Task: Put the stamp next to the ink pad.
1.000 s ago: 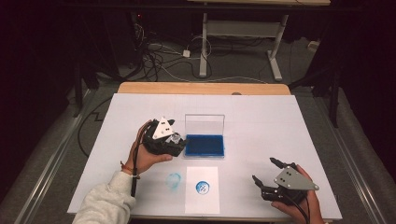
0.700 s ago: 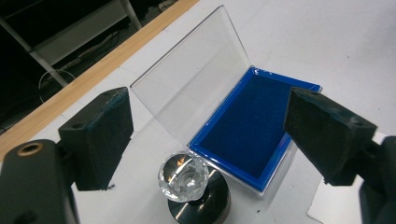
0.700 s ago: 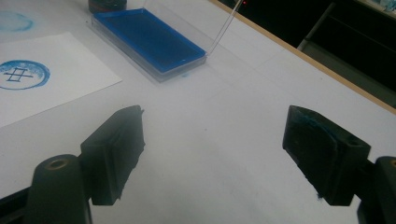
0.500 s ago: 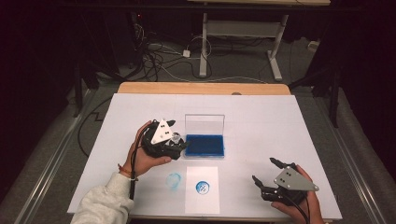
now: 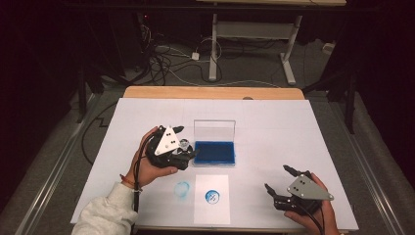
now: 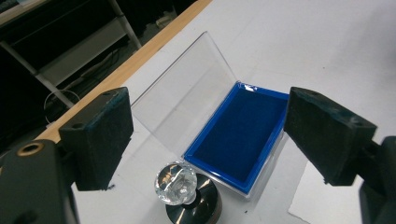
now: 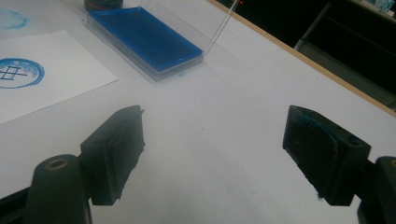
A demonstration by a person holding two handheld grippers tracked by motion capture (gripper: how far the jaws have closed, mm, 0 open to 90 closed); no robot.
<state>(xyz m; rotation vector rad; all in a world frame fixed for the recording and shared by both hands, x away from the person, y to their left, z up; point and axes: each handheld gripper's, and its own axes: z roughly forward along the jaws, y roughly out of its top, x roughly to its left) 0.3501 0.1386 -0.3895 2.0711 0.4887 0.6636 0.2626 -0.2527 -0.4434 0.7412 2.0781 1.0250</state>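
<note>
The left tongs [image 6: 205, 140] stood wide open over the stamp [image 6: 180, 186], which sat upright on the table [image 5: 274, 127] just below and between the jaws, touching the open ink pad [image 6: 243, 140] beyond. Lowering squarely around the crystal knob before closing seemed wise. The right tongs [image 7: 212, 156], also open, held nothing.

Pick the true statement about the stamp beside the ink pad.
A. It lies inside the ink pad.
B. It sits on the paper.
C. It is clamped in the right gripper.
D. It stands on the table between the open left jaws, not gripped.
D: in the left gripper view the stamp stands upright on the table beside the ink pad, with the left gripper jaws wide apart and clear of it.
</note>
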